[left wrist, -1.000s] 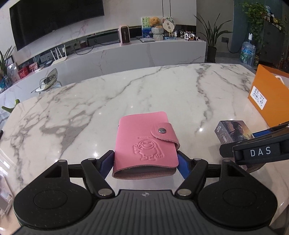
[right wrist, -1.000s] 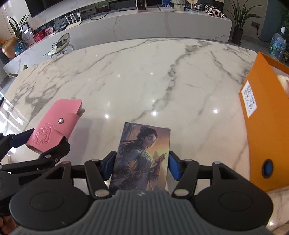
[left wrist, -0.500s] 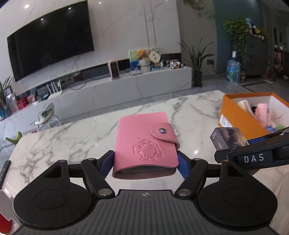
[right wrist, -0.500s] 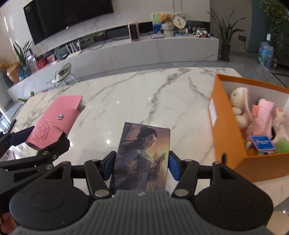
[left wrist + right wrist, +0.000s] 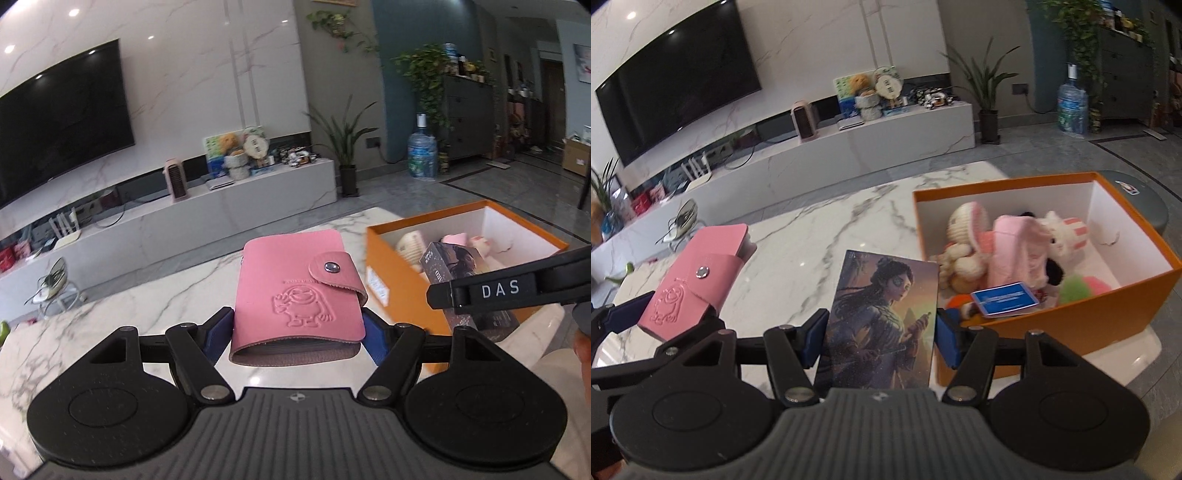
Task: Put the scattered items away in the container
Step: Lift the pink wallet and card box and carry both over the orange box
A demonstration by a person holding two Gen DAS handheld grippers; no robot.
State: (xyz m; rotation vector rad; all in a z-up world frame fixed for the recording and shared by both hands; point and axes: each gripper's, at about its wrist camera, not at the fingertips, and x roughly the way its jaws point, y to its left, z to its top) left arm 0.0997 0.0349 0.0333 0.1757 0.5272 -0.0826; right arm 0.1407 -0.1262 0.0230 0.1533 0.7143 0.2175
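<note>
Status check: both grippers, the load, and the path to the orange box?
Left gripper clamps pink card wallet. Right gripper clamps illustrated card box. Orange box open, toys inside, nothing blocking.

We see a pink card wallet [image 5: 299, 291], snapped shut with an embossed cartoon figure, held up off the marble desk [image 5: 820, 236]. Beside it is a slim illustrated box [image 5: 882, 321] showing a painted woman. The open orange container [image 5: 1082, 321] holds knitted plush toys [image 5: 1015, 251] and a blue card [image 5: 1004, 298].

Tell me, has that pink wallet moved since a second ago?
Yes. The pink wallet, clamped in the left gripper, has been lifted off the marble table and carried toward the orange box.
</note>
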